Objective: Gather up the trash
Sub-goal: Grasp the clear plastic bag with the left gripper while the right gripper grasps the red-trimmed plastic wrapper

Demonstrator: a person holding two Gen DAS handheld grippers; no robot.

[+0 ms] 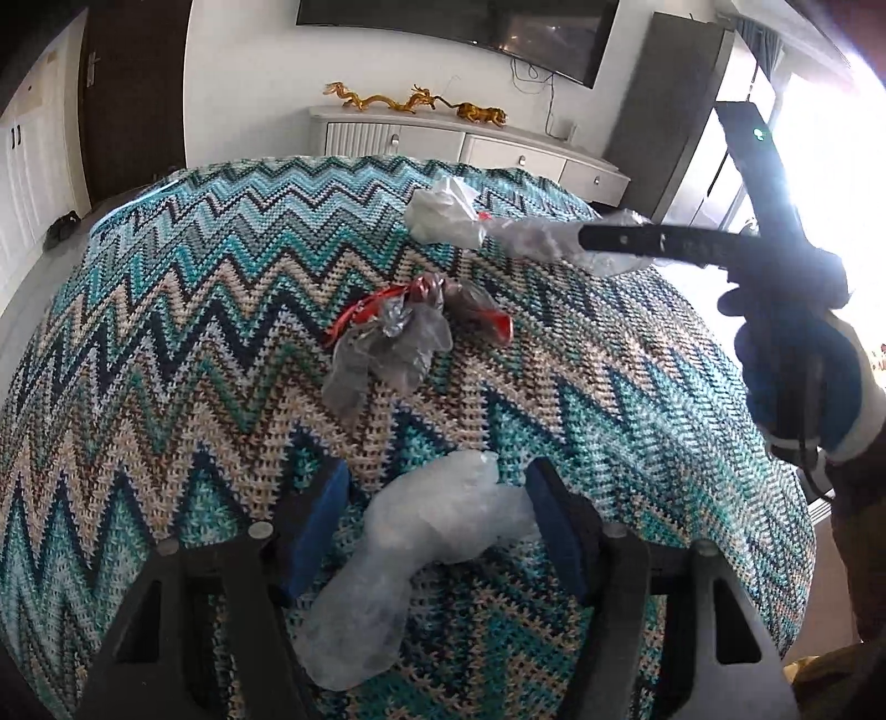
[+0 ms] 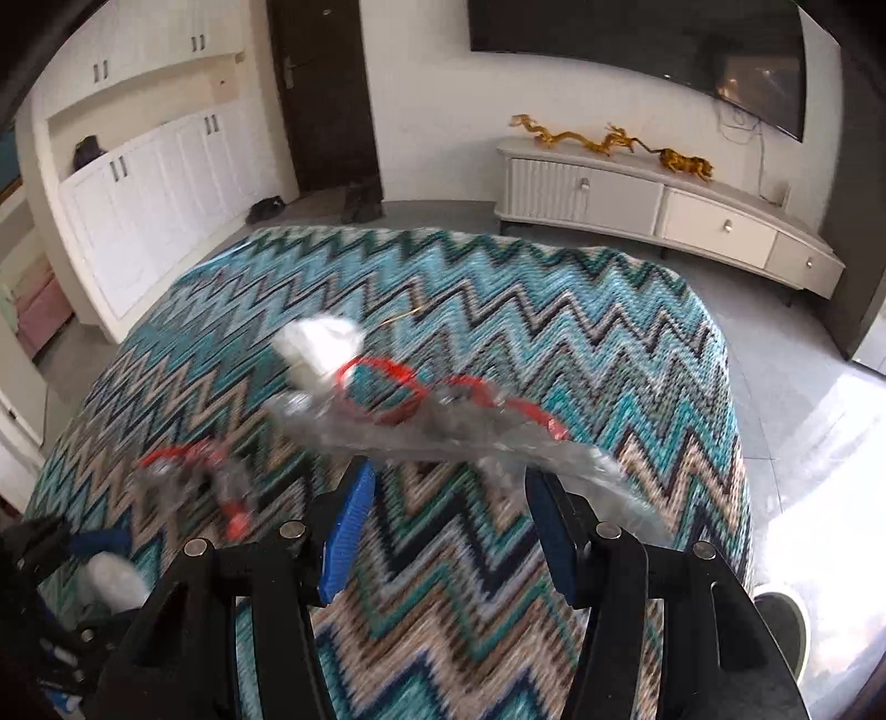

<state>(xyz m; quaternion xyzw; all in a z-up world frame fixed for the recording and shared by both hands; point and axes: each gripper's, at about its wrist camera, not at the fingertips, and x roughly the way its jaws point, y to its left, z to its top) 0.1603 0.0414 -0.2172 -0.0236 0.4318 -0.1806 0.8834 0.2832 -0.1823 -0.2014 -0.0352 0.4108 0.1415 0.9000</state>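
A table (image 1: 166,310) covered by a zigzag knit cloth in teal, beige and dark blue carried three pieces of plastic trash.

Taking the red-and-silver wrapper (image 1: 398,332) near the middle of the cloth as the landmark, the rest lay as follows. It was a crumpled clear film with red print and a silver foil patch, lying flat on the cloth and untouched by either claw.

On the near side of that wrapper lay a crumpled white plastic bag (image 1: 421,543), a long cloudy piece. The left claw (image 1: 437,515) stood released around it, its blue-padded fingers (image 1: 318,526) spread wide on either side of the bag's upper end. Whether the pads touched the plastic could not be told.

Beyond the wrapper and to its right, a clear plastic bag with red trim (image 1: 459,216) stretched across the far part of the cloth. In the right wrist view it (image 2: 443,421) ran blurred across the frame just ahead of the right claw (image 2: 448,487), with a white bunched end on the left and red loops along it. The fingers stood apart in that view, the bag's right end draped over the right finger (image 2: 554,526). In the left wrist view a dark finger of that claw overlapped the bag's near end. Whether the plastic was pinched could not be told.

Behind the table stood a pale low cabinet (image 2: 664,205) bearing golden figurines (image 2: 609,141), below a wall-mounted television (image 2: 637,50).
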